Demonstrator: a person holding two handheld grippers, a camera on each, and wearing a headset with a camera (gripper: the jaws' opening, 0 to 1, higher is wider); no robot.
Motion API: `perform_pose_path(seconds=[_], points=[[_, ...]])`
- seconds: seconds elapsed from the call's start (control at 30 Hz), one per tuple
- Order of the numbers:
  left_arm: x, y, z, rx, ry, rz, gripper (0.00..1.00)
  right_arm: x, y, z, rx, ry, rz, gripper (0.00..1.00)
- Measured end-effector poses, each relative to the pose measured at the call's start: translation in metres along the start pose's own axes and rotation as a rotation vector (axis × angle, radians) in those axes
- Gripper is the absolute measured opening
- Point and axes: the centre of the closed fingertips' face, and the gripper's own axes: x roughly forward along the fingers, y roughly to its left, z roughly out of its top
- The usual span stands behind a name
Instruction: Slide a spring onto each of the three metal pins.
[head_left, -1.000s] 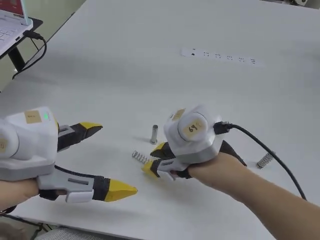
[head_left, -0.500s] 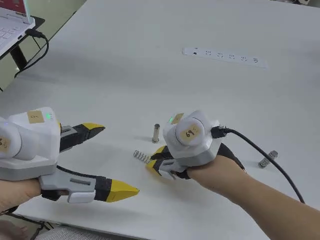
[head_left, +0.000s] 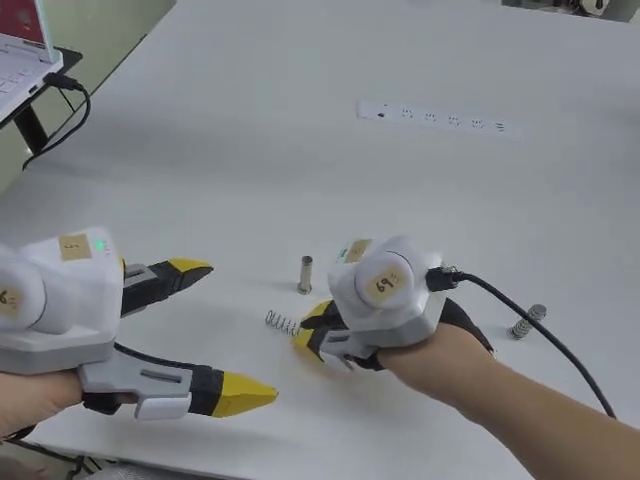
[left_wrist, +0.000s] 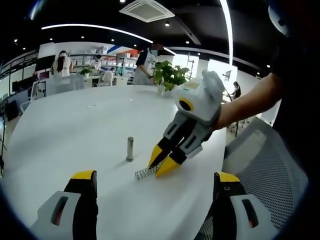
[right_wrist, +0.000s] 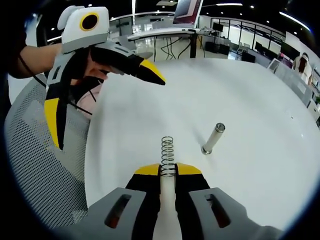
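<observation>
A small steel spring (head_left: 282, 322) lies on the white table (head_left: 300, 150), just left of my right gripper (head_left: 308, 328). The right gripper view has the jaws shut on the near end of that spring (right_wrist: 167, 147), the coil sticking out ahead of the right gripper (right_wrist: 168, 171). A bare metal pin (head_left: 305, 274) stands upright just beyond the spring; the same pin (right_wrist: 212, 138) appears to its right there. My left gripper (head_left: 220, 330) hovers open at the left, holding nothing. Its own view faces the spring (left_wrist: 145, 173) and the pin (left_wrist: 130, 148). Another pin with a spring on it (head_left: 525, 322) lies at the right.
A white power strip (head_left: 440, 116) lies across the far side of the table. The right gripper's black cable (head_left: 540, 330) trails over the person's forearm. A laptop (head_left: 20, 60) with a black cable sits on a stand off the table's left edge.
The right gripper's yellow tips have drawn closer together around the spring's end. Spring and upright pin stay put. The left gripper hardly moves; the head camera shifted a little.
</observation>
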Motion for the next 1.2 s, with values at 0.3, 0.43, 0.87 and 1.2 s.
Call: perform_pose_path(seconds=[0.3,0.43,0.87,1.2], points=[[0.005,-0.005,0.005,0.014,0.000,-0.030,0.87,-0.026,-0.002,-0.007,0.002,-0.025,-0.022,0.07],[0.007,-0.008,0.006,0.016,0.007,-0.051,0.83,-0.037,-0.002,-0.007,-0.013,-0.033,-0.028,0.07],[0.014,-0.019,0.011,0.028,0.003,-0.112,0.72,-0.057,0.013,0.002,-0.112,-0.042,-0.006,0.07],[0.027,-0.031,0.022,0.042,0.004,-0.197,0.51,-0.065,0.023,0.004,-0.187,-0.043,0.011,0.07]])
